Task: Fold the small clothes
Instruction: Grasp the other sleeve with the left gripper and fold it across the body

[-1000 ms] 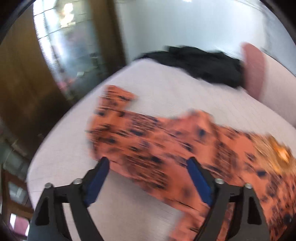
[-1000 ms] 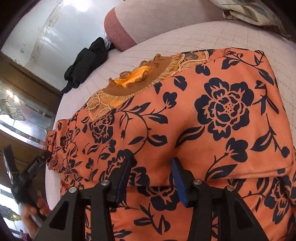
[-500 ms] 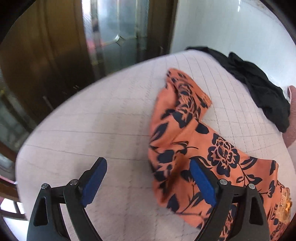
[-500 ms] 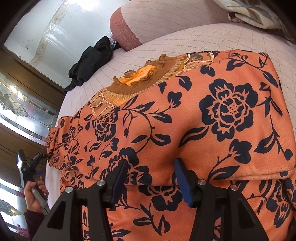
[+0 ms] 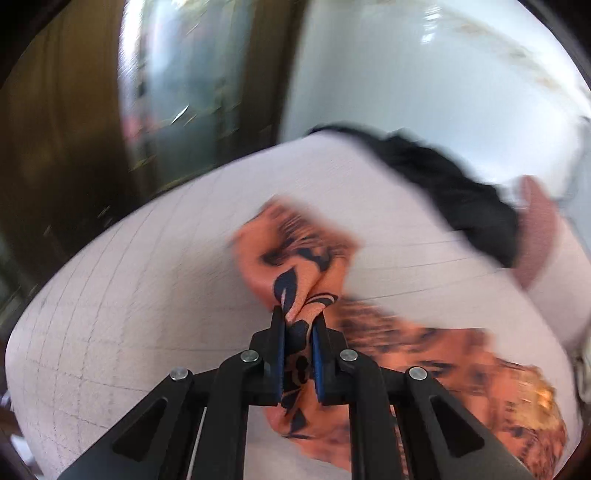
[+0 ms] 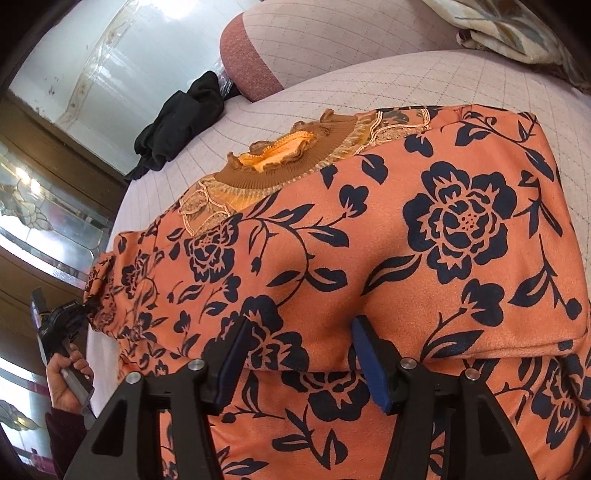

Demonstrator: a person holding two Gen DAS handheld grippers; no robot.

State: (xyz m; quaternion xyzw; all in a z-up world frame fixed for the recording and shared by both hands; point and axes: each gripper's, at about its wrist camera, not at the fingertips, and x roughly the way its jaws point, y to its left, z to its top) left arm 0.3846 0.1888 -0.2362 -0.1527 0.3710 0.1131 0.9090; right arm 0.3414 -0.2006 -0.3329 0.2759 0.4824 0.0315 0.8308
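Two grippers are in view over one orange floral garment [image 6: 424,236] spread on a pale quilted bed [image 5: 110,295]. Left gripper [image 5: 298,325]: jaws clamped tight on a bunched sleeve end [image 5: 295,266] of the garment, the fabric pinched between the blue pads [image 5: 281,354] and gathered into folds just ahead of them. The left wrist view is blurred; finer detail of the cloth there cannot be made out. Right wrist view shows the same grip at the garment's far left edge, with the person's hand [image 6: 68,380] around the gripper handle and a dark sleeve cuff [image 6: 64,428] below it.

Right gripper [image 6: 301,332]: jaws apart and have just been opening a little wider; they straddle a folded edge of the garment, and whether the pads press on the cloth cannot be told. The garment's body lies flat across the bed, a fold running along its near side, brown ruffled collar [image 6: 291,155] toward the far side.

Other items: black clothing [image 6: 181,122] heaped near the bed's far edge, beside a pink bolster [image 6: 251,55]; patterned bedding [image 6: 517,33] at upper right.
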